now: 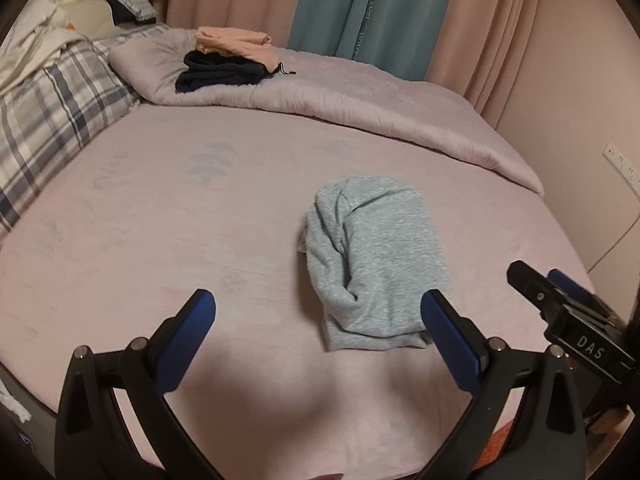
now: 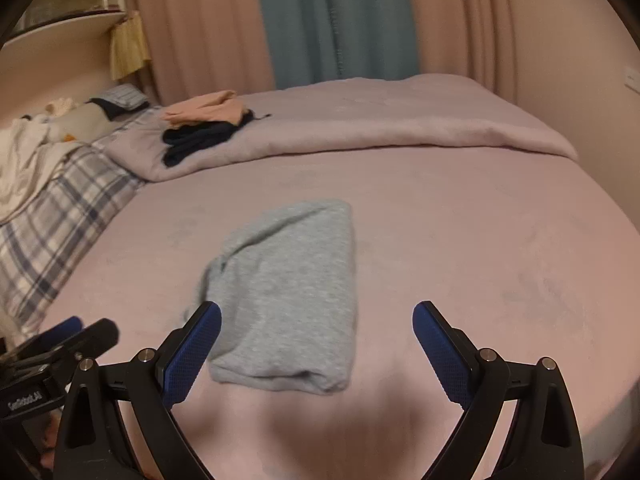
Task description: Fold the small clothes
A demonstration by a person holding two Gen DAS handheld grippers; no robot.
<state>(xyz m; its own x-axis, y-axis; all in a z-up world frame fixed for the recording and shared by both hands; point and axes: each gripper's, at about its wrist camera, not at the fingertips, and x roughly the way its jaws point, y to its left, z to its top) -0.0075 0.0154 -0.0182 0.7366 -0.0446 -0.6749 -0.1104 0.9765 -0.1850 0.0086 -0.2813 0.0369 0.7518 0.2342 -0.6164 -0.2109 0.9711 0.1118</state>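
A folded light grey garment lies on the pink bed sheet; it also shows in the right wrist view. My left gripper is open and empty, just in front of the garment, its right finger at the garment's near right corner. My right gripper is open and empty, its left finger over the garment's near left edge. The right gripper shows at the right edge of the left wrist view, and the left gripper at the lower left of the right wrist view.
A stack of folded clothes, peach over dark navy, sits on the folded lilac duvet at the back. Plaid pillows and white bedding lie at the left. Curtains hang behind; a wall stands at the right.
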